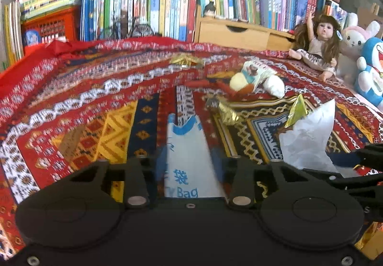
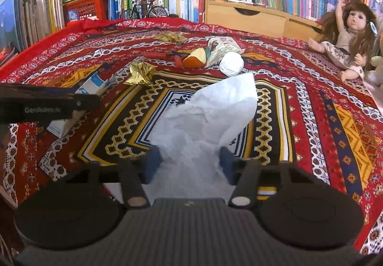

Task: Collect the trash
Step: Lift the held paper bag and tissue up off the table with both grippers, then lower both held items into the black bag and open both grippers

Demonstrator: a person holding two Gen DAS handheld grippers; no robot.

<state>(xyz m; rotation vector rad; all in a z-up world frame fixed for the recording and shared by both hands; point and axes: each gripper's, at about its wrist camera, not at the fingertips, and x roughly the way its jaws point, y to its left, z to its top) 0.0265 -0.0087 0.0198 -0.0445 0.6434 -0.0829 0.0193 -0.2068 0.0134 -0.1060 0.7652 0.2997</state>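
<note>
1. Left gripper (image 1: 189,160): clamped on the handle end of a white plastic bag (image 1: 189,153) with blue print; blue pads pressed against both edges of it, low over the patterned cloth (image 1: 71,103).
2. Right gripper (image 2: 189,160): closed around the crumpled plain-white part of the bag (image 2: 210,117); film bunched between the pads and standing up in a loose peak ahead of them.
3. Trash, uncollected, spread mid-cloth beyond the bag: gold foil wad (image 2: 141,73) nearest; white paper ball (image 2: 231,62); printed wrapper (image 2: 220,48); orange-and-yellow scrap (image 2: 195,60); red strip (image 2: 158,54); second gold foil (image 2: 170,37) farthest back.
4. Non-trash at right edge: doll (image 2: 347,38); not for collection.
5. Risk, slip: thin slick film, liable to pull out of either grip if tugged apart sharply.
6. Risk, mouth closed: both layers possibly pinched together in one grip, leaving no opening to fill.
7. Risk, tear: uneven pull across the handle notch.
8. Risk, scatter: bag swept forward, likely to knock the nearest foil or roll the paper ball toward the doll.
</note>
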